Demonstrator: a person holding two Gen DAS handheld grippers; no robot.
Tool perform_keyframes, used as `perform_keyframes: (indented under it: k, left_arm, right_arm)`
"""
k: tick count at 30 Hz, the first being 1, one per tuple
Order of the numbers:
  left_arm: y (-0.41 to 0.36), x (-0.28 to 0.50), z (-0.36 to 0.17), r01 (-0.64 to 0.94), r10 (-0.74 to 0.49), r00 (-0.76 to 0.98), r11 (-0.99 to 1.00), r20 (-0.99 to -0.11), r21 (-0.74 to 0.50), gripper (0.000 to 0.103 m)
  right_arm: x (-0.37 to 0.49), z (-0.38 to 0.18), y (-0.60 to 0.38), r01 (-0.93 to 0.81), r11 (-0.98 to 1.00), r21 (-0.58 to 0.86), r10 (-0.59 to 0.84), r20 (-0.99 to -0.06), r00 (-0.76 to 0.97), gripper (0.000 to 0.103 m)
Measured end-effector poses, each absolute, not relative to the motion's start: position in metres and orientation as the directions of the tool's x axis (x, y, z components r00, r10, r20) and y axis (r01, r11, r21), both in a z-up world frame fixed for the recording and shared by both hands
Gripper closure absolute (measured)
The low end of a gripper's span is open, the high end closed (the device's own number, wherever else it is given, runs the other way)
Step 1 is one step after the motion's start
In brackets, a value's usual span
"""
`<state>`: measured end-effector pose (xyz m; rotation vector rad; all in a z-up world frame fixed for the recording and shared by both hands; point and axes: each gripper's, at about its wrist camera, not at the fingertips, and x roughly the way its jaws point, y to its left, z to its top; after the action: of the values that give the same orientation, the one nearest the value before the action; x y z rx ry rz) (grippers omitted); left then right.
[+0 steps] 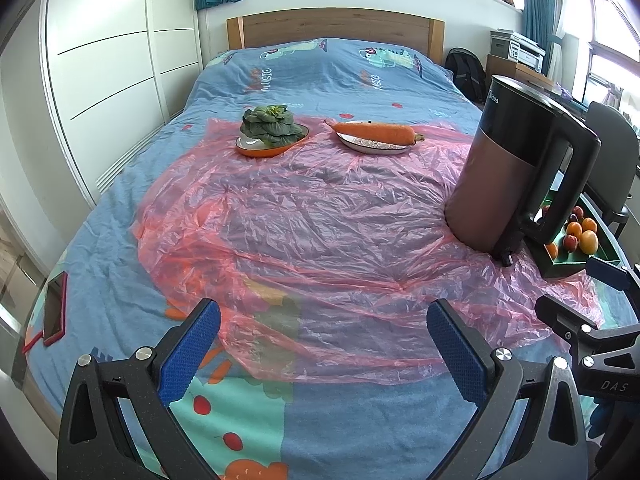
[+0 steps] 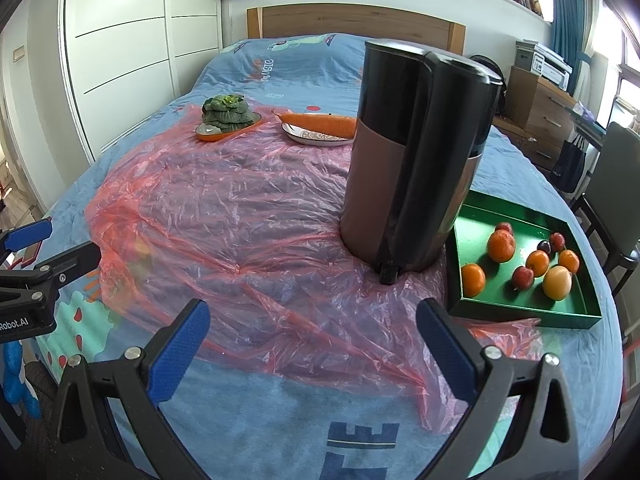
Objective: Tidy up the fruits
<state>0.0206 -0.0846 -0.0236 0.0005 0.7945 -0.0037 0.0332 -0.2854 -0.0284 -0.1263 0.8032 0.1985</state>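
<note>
A green tray (image 2: pixel 476 218) at the bed's right edge holds several oranges (image 2: pixel 501 245), small red fruits (image 2: pixel 523 277) and a yellow-orange fruit (image 2: pixel 557 282). The left wrist view shows that tray (image 1: pixel 560 266) half hidden behind the kettle. A carrot (image 1: pixel 375 132) lies on a white plate (image 1: pixel 372 147), and leafy greens (image 1: pixel 270 124) sit in an orange dish (image 1: pixel 258 151). My left gripper (image 1: pixel 324 344) is open over the pink plastic sheet. My right gripper (image 2: pixel 314 346) is open too, nothing between its fingers, with the tray ahead on its right.
A tall brown and black electric kettle (image 2: pixel 412 160) stands between the tray and the plates. Crinkled pink plastic sheet (image 1: pixel 304 216) covers the blue bedspread. A red-cased phone (image 1: pixel 56 308) lies at the left edge. A chair (image 2: pixel 616 184) and a desk stand right of the bed.
</note>
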Motion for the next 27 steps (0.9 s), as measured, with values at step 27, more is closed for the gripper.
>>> perform_keyframes:
  k: [27]
  left_arm:
    - [-0.112, 0.023, -0.026, 0.109, -0.072, 0.695, 0.994, -0.716, 0.006, 0.002]
  right_arm:
    - [0.035, -0.031, -0.305, -0.171, 0.985, -0.036, 0.092, -0.724, 0.684, 0.000]
